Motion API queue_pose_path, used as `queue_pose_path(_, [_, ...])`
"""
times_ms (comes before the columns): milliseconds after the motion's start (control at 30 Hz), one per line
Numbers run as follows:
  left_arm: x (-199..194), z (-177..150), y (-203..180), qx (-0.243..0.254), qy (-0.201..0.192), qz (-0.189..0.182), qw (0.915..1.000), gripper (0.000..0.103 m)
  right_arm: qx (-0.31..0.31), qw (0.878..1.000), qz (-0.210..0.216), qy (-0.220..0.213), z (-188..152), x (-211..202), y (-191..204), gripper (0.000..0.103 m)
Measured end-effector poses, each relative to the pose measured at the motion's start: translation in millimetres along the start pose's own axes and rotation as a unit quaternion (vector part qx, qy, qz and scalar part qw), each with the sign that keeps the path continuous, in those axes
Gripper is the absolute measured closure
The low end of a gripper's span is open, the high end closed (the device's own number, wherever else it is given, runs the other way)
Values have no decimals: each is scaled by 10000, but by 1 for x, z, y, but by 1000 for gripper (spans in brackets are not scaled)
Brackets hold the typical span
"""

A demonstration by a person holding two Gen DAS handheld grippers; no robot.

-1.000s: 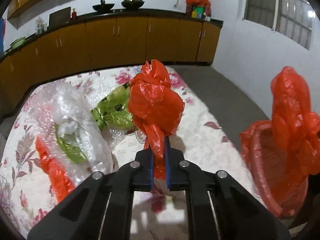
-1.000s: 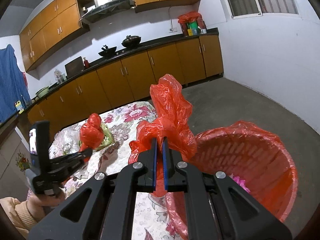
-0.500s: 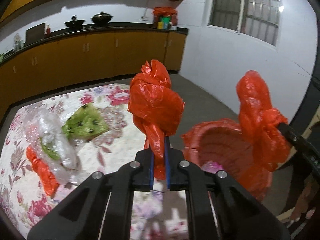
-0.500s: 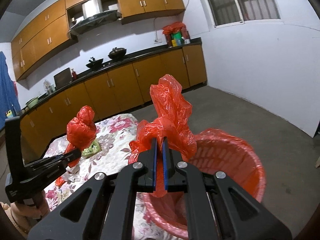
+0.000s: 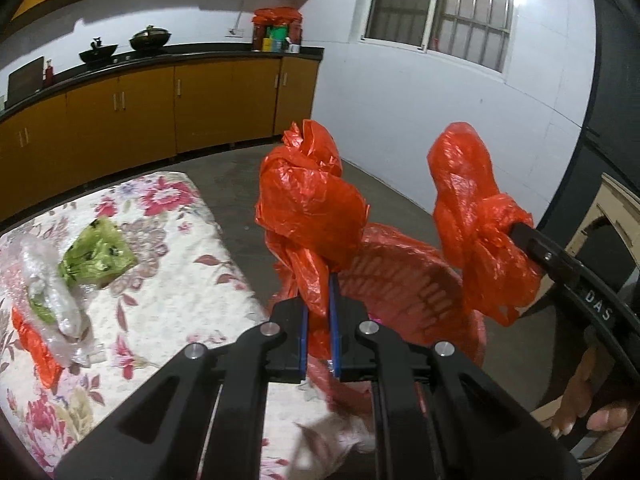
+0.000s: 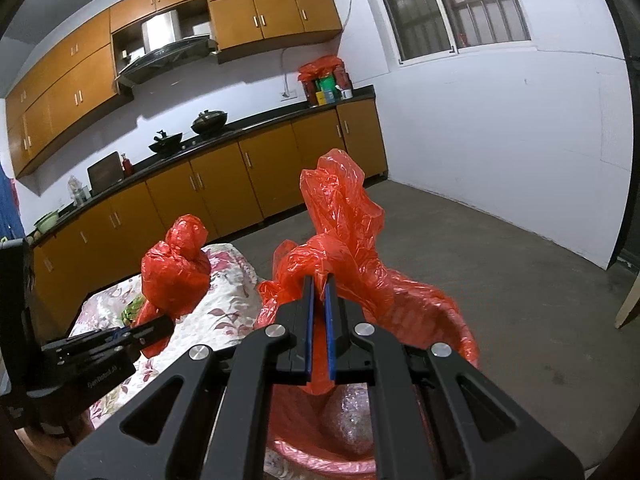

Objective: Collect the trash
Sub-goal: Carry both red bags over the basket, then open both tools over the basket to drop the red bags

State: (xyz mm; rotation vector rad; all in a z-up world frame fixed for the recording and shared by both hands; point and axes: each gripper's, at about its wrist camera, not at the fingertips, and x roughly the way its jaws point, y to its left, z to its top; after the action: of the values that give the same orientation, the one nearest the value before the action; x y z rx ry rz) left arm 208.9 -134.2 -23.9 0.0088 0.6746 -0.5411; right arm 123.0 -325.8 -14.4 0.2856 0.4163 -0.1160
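Left gripper (image 5: 319, 312): jaws clamped on a crumpled red plastic bag (image 5: 310, 208), held up just past the table's right edge, near the bin. Right gripper (image 6: 319, 300): clamped on a second red bag wad (image 6: 340, 216), raised over the bin's open mouth.

Bin (image 5: 404, 280): red slatted basket lined with a red bag, standing on the floor against the table's right edge. The right wrist view shows something clear and crinkly, perhaps bubble wrap (image 6: 352, 424), already lying inside.

Table (image 5: 192, 280), floral cloth. Remaining on it toward the left edge: a green bag (image 5: 96, 256), a clear plastic wrap bundle (image 5: 52, 292) with green scrap in it, a red plastic scrap (image 5: 34, 344) at the left edge.

Progress, as judged: partway. One piece binned, two wads in hand awaiting release over the bin, at least three pieces not yet collected. The left wad does not look fully over the mouth yet; releasing here could drop it on the rim or floor.
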Motion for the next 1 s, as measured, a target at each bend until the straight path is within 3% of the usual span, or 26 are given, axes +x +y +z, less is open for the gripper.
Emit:
queue_pose_path(733, [43, -1, -34, 120, 323, -398, 9986, 89, 214, 9998, -38, 43, 0, 11, -15, 97])
queue_pose_path(933, [56, -11, -26, 53, 468, -306, 9984, 71, 307, 9993, -67, 225, -8, 20, -22, 75])
queue_pose_path(1000, [57, -15, -19, -11, 499, -229, 9985, 69, 323, 9991, -104, 239, -9, 19, -25, 74])
